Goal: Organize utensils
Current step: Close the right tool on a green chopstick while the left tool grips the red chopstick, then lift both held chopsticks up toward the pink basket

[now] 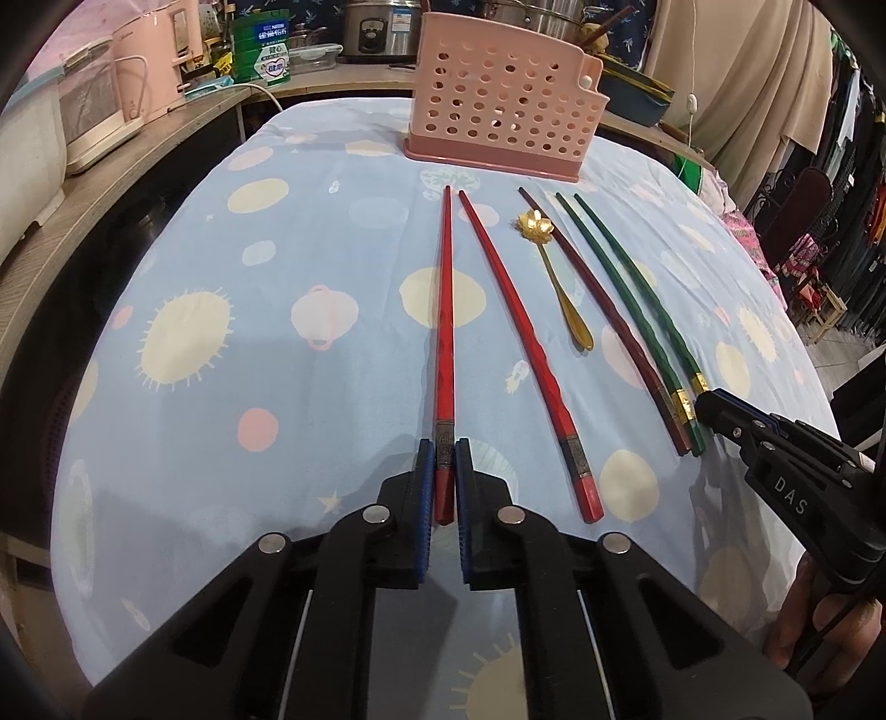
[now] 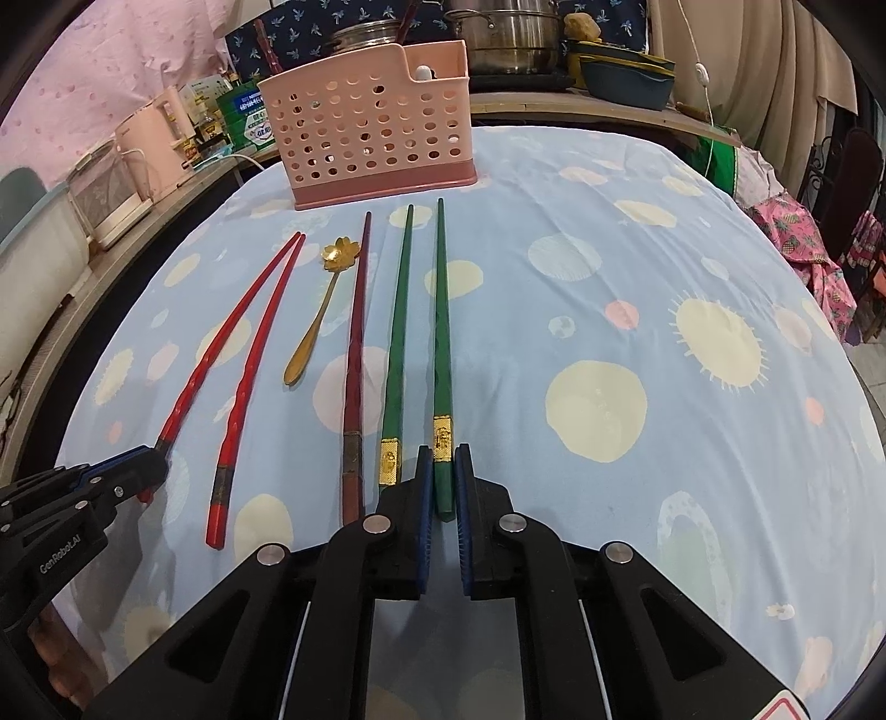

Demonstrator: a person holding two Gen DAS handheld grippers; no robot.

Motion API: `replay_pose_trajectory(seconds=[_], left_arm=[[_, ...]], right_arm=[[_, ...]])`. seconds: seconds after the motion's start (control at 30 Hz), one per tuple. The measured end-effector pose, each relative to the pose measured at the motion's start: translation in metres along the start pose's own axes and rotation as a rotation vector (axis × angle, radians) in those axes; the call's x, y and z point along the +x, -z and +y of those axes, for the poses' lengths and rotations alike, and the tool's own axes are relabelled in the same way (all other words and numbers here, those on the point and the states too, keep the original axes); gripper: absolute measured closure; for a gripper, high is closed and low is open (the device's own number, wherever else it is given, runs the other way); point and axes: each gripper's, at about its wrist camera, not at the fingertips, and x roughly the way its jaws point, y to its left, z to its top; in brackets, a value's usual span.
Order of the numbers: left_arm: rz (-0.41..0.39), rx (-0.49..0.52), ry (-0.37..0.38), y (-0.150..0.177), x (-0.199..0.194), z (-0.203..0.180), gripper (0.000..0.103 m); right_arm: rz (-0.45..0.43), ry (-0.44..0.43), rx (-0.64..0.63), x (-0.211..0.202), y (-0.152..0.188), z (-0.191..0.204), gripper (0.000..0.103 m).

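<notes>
A pink perforated utensil holder (image 1: 501,94) (image 2: 372,122) stands at the far end of the table. In front of it lie two red chopsticks, a gold flower-headed spoon (image 1: 556,277) (image 2: 318,310), a dark red chopstick (image 1: 603,310) (image 2: 354,354) and two green chopsticks. My left gripper (image 1: 444,451) is shut on the handle end of the left red chopstick (image 1: 444,332) (image 2: 221,343), which lies on the cloth. My right gripper (image 2: 444,457) is shut on the handle end of the right green chopstick (image 2: 441,332) (image 1: 631,288). The other red chopstick (image 1: 520,343) (image 2: 249,376) and other green chopstick (image 2: 397,332) lie free.
The table has a light blue cloth (image 1: 266,288) with sun and dot prints. A wooden shelf behind and to the left holds pink appliances (image 1: 149,61), tins and steel pots (image 2: 509,33). Clothes and chairs stand at the right (image 1: 803,205).
</notes>
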Motion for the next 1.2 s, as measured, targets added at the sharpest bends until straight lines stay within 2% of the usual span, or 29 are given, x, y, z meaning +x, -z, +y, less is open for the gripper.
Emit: replay_pose_trajectory(seconds=[0.27,0.7,1.2], left_arm=[[-0.029,-0.027,0.015,-0.005,-0.017,0.007,0.096],[-0.142,-0.051,0.036,-0.025,-0.063,0.008,0.096],[-0.337,-0.058,0.049,-0.086,-0.12,0.012,0.096]], right_arm=[[-0.039,-0.026,0.015,-0.019,-0.005,-0.001,0.096],[-0.148,-0.067,0.054,-0.065,-0.03,-0.004,0.096],[-0.331,-0.091,0.158,-0.125,-0.081,-0.03,0.096]])
